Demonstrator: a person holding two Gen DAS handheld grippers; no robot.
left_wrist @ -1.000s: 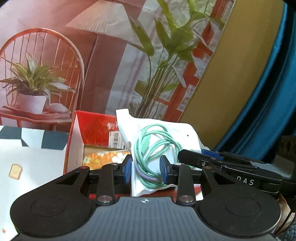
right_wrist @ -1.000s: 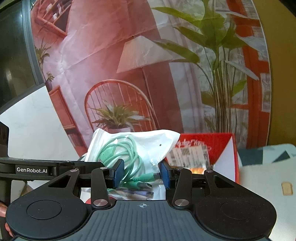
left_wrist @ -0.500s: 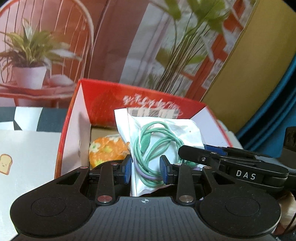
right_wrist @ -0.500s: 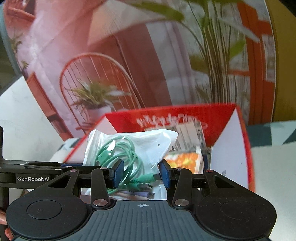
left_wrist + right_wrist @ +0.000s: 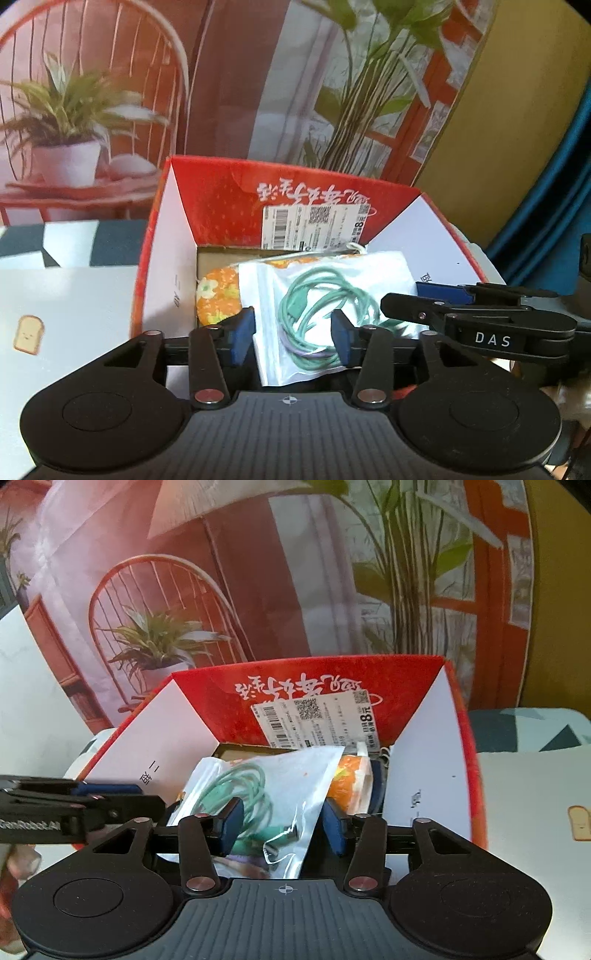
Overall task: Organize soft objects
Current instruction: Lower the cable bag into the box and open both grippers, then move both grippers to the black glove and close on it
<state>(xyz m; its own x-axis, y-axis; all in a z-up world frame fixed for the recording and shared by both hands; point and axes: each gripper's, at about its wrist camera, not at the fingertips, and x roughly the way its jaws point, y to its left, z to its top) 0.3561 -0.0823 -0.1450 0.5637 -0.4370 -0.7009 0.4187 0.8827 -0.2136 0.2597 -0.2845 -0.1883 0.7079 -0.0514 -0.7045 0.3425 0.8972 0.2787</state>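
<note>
Two grippers over one red box [image 5: 221, 195], one bagged cable between them.

One plastic bag [image 5: 373, 269] of green cable [image 5: 317, 295] lies inside the box on one orange floral item [image 5: 218, 295]; left gripper [image 5: 291, 334] and right gripper [image 5: 282, 821] both stand spread, fingers [image 5: 231, 821] flanking the bag, gripping nothing.

My L gripper [image 5: 291, 338] & R gripper [image 5: 282, 825] side by side, both w/ fingers spread apart, level, pointing fwd.
</note>
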